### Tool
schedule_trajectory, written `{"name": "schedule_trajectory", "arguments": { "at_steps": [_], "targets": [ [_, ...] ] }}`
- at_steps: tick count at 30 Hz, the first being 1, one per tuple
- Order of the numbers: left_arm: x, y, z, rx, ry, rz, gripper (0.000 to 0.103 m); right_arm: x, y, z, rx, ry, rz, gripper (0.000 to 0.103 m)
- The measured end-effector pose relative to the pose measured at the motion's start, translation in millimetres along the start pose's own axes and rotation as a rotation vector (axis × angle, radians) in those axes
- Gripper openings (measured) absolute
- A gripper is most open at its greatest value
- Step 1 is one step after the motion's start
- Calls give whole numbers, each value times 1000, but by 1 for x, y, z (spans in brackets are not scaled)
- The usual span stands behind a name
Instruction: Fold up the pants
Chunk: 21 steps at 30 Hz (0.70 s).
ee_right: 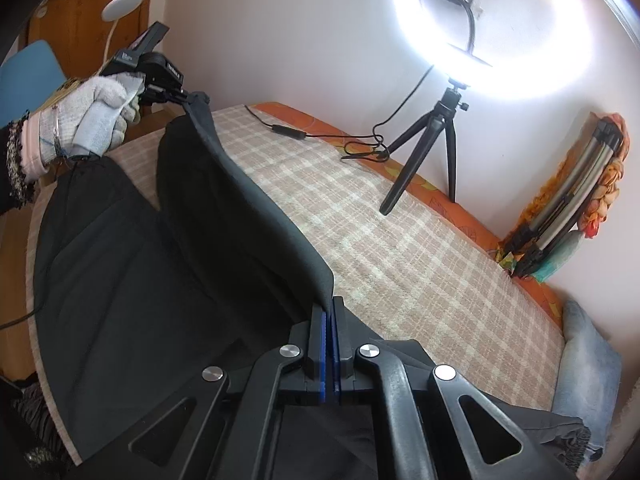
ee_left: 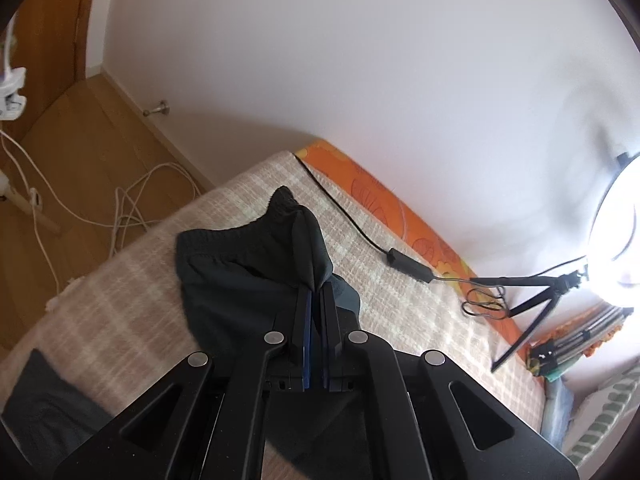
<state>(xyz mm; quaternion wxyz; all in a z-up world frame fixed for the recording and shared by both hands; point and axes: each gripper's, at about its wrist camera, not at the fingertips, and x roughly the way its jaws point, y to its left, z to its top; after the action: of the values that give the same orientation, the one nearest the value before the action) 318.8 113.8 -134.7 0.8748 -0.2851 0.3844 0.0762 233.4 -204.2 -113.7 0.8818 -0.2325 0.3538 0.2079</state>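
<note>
Dark pants [ee_right: 168,248] lie on a checked bed cover [ee_right: 400,248]. My left gripper [ee_left: 318,290] is shut on a raised fold of the pants [ee_left: 308,248] near the elastic waistband [ee_left: 236,232]. In the right wrist view that gripper [ee_right: 191,98] shows at upper left, held by a gloved hand [ee_right: 100,116], lifting the far end of the fabric edge. My right gripper [ee_right: 331,304] is shut on the near end of the same edge. The cloth hangs as a taut ridge between the two grippers, above the rest of the pants.
A lit ring light [ee_right: 488,24] on a small black tripod [ee_right: 432,148] stands at the bed's far edge by the white wall, with its cable [ee_left: 400,260] across the cover. Folded tripods [ee_right: 560,208] lean in the corner. White cables [ee_left: 132,204] lie on the wooden floor.
</note>
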Motion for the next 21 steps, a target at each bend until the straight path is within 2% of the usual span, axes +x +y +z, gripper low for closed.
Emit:
{"name": "schedule_trajectory", "arguments": {
  "at_steps": [6,12,16,21],
  "targets": [
    [-53,22,-20,48,-59,0,2,-32,18,-14,-58,-13,18,0],
    [-89,54,-64,42,-71,32,2,-51,41,-37,-85,2,34,0],
    [-94,77,-97,36,-52,45,2,-56,60,-61,-96,41,52,0],
    [-75,112,-111,-90,11,-9,2,-44,73,-82,-91,92,39,0]
  ]
}}
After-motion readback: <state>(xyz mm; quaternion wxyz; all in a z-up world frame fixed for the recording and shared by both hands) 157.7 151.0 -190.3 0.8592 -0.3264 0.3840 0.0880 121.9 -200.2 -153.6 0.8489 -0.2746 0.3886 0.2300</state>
